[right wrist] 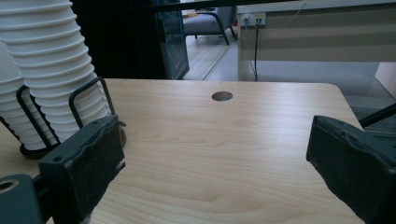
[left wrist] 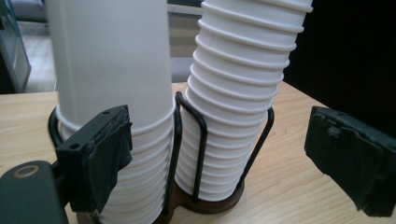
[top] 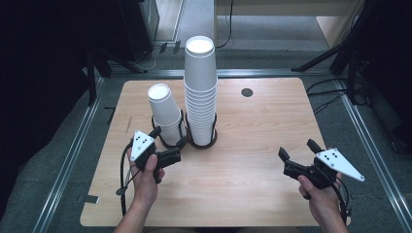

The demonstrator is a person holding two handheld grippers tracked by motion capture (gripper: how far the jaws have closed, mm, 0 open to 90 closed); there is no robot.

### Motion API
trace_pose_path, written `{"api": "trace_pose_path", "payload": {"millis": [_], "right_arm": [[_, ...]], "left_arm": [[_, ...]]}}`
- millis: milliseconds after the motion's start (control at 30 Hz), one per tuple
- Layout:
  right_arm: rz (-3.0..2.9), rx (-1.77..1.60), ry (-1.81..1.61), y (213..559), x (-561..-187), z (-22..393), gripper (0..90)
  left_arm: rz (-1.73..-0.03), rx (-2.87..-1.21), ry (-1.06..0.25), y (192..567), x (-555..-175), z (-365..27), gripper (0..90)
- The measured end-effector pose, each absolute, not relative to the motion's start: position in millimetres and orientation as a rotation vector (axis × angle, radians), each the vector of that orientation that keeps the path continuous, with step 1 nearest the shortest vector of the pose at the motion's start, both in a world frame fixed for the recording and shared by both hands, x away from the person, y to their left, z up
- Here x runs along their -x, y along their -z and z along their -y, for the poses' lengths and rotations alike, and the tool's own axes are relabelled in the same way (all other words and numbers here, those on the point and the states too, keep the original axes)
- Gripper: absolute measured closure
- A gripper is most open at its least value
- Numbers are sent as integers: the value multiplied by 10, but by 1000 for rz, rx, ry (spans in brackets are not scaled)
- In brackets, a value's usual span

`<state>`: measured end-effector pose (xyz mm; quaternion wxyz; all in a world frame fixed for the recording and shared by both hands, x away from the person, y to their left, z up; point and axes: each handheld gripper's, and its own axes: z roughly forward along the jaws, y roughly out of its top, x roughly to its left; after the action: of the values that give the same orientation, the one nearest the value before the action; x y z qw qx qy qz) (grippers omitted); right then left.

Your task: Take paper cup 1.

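Two stacks of white paper cups stand in a black wire rack [top: 197,141] near the middle of the counter [top: 252,160]: the short stack [top: 164,109] on the left and the tall stack [top: 200,90] just beside it on the right. Paper cups like these look very light and thin-walled, so a hard squeeze would likely crush the rim or dent the side. Nested cups also tend to cling, and I'd guess the best hold is across the top cup's wall just under its rolled rim.

The left claw [top: 163,145] sits close to the short stack's lower part, its jaws spread wide. In the left gripper view one pad [left wrist: 109,154] is at the cups' ribbed edges, though whether it touches I cannot tell. It grips nothing.

The right claw [top: 297,154] hangs well apart over bare wood, jaws wide and empty.
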<state>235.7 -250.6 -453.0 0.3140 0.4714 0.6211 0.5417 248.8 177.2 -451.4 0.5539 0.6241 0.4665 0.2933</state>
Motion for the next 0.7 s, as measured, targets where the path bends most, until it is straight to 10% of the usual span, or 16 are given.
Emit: {"api": "trace_pose_path", "payload": {"millis": [700], "right_arm": [[-1679, -1190, -1485, 4134, -2636, 1929, 0]], "left_arm": [[-1105, -1498, -739, 4416, -2808, -1295, 75]]}}
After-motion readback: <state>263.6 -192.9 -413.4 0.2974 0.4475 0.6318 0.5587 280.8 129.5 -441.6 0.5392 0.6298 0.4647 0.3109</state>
